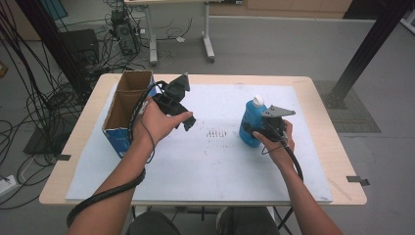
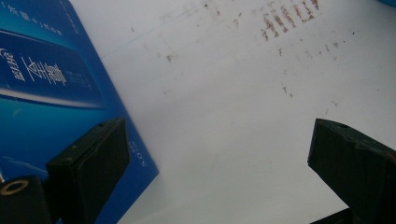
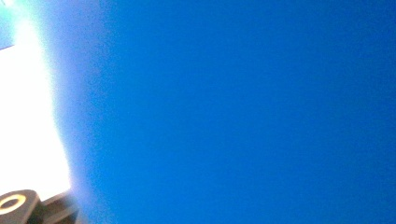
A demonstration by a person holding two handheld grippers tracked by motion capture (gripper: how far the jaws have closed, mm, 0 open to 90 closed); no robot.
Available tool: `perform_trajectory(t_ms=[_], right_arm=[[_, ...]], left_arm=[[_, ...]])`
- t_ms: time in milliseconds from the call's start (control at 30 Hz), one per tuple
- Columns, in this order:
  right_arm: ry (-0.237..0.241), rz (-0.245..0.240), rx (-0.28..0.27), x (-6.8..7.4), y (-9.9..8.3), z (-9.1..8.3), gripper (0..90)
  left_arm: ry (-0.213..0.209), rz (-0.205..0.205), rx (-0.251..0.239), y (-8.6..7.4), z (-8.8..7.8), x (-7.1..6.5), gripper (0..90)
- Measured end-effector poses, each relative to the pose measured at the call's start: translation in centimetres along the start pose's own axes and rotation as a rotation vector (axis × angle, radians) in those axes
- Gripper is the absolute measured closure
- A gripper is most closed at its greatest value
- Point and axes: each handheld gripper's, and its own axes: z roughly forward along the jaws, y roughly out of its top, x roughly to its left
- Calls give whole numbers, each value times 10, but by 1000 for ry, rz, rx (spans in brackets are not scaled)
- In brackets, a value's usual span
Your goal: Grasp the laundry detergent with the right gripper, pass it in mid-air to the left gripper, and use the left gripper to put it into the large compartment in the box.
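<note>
Table scene: blue bottle (image 1: 252, 125) gripped beside an open cardboard box (image 1: 128, 110).

White mat (image 1: 205, 156) beneath; right gripper (image 1: 254, 131) clamped on the bottle, mid-right; left gripper (image 1: 188, 120) gaping, empty. Probably next: lifting toward the box.

The blue box (image 2: 51, 93) carries white Chinese characters, too blurred to read surely, and small print near its edge perhaps reading "SOS".

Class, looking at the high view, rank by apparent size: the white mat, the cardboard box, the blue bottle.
1. white mat
2. cardboard box
3. blue bottle, gripped by the right tool
</note>
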Motion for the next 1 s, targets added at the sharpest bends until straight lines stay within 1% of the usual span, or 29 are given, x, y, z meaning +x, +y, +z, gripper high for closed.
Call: perform_trajectory(t_ms=[400,800,1000], right_arm=[[-6,5,-5,1,-1,0,422],[-9,9,-8,1,-1,0,429],[-9,13,-6,1,-1,0,431]], left_arm=[[8,3,0,1,-3,-1,62],[15,-9,-11,1,-8,0,62],[16,-6,-14,2,-10,-1,61]])
